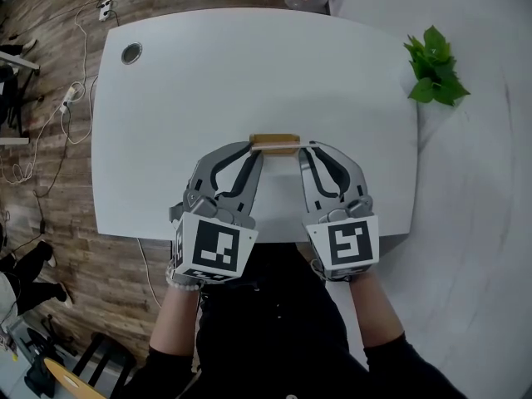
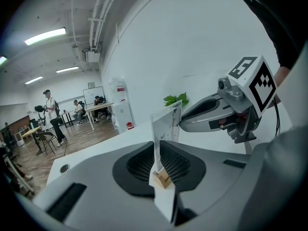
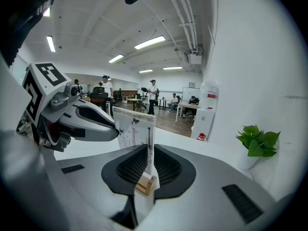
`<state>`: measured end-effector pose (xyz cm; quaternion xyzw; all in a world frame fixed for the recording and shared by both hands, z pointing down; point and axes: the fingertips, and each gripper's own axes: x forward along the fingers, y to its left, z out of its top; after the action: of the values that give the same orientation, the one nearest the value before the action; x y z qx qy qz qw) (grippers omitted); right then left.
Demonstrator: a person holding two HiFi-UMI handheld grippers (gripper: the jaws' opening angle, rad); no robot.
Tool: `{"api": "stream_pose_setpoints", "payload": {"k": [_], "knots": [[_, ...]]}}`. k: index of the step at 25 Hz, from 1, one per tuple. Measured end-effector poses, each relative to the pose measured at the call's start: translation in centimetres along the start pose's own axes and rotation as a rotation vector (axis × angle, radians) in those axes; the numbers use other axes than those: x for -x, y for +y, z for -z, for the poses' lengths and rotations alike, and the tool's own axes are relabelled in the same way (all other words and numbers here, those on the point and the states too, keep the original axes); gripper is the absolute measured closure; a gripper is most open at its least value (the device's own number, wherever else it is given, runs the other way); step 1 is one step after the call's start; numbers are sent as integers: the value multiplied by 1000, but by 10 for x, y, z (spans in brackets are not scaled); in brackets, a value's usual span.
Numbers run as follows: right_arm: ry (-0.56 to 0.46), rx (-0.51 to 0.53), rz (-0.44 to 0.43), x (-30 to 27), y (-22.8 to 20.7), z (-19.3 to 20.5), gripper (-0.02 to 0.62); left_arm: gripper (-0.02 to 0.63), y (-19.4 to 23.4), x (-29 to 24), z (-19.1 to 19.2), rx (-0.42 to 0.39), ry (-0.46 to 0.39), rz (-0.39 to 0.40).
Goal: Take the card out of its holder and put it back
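Clamping card (image 3: 134, 129): left tool (image 1: 251, 150), right tool (image 1: 302, 150)

Your head camera looks steeply down on the table (image 1: 249, 73). Cameras on your left hand-held gripper (image 1: 252, 151) and right hand-held gripper (image 1: 302, 151) look closely along their jaws, facing each other, sharing the card (image 2: 166, 124).
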<state>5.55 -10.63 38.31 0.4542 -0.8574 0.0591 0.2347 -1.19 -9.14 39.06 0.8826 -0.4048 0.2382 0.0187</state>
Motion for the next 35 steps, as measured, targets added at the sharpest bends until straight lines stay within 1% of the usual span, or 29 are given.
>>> {"api": "stream_pose_setpoints", "payload": {"k": [18,35], "knots": [[33,-11,-1,-12,-1,11,523,558,3,-11,14,24,22,22],[47,-17,-9,-14,2,18,523,558,1,-13,23,35,43,21]]}}
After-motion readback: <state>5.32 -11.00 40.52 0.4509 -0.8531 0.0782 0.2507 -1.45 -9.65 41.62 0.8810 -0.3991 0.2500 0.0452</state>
